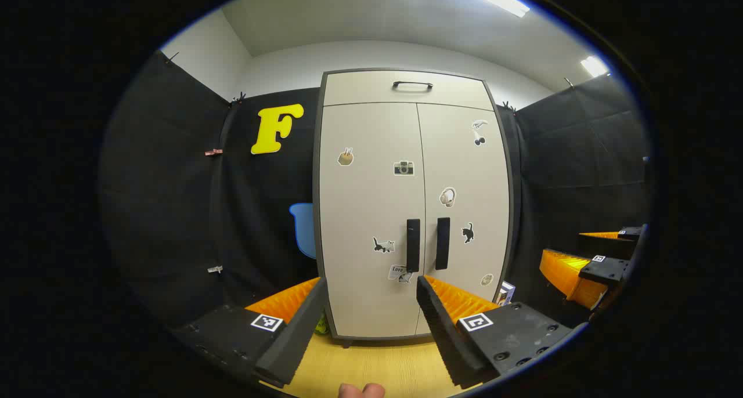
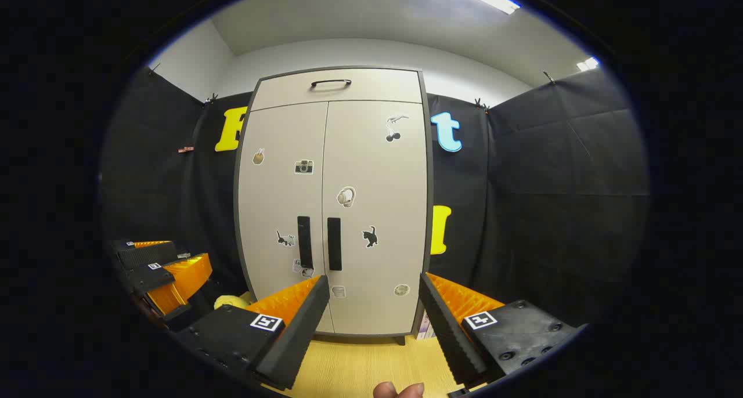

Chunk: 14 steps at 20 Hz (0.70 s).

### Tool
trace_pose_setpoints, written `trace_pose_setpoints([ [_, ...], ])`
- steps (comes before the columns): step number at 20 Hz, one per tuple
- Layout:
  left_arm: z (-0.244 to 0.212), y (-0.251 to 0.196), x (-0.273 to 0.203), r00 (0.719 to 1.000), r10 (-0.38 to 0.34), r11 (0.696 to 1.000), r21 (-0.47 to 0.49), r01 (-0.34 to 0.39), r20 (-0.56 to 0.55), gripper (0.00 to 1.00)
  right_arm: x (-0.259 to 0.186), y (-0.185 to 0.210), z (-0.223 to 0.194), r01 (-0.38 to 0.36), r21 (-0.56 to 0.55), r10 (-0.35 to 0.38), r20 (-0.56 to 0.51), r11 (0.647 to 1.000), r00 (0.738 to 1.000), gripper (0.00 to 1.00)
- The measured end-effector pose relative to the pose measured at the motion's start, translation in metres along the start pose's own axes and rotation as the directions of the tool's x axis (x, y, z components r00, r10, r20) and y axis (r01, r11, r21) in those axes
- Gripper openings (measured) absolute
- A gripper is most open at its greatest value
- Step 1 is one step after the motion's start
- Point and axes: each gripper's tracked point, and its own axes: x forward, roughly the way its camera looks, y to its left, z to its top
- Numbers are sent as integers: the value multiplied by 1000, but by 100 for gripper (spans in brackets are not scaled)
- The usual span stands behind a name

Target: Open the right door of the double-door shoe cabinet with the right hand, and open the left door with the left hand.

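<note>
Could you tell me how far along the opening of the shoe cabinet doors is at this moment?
Nothing looks done: the tall beige double-door shoe cabinet has both doors flush and shut. In hand: the left gripper and right gripper face it, open and short of it. Left to do: grasp the right black vertical bar handle and pull, then the left handle.

Open floor (image 1: pixel 383 366) lay between both hand-held grippers and the shoe cabinet (image 1: pixel 371 201), with nothing on it along the straight line to the two door handles (image 1: pixel 413 244). Both doors were shut flush, so the handles stood proud and reachable. Black cloth walls (image 1: pixel 174 201) closed in close on either side of the cabinet. Small objects sat at the cabinet's foot by each lower corner, one of them a small box (image 1: pixel 505 292) at the right. The right hand-held gripper (image 1: pixel 586 270) hung off to the side, well apart from the left hand-held gripper (image 1: pixel 371 305).
</note>
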Motion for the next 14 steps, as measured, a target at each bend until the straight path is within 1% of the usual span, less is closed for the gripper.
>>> trace_pose_setpoints([
  [4,-1,4,1,1000,-5,1000,0,5,1,94,1,7,3,4,-1,-4,6,1000,1000,97],
  [14,-5,10,9,1000,-7,1000,3,7,-3,94,5,20,1,-13,8,13,1,1000,1000,98],
])
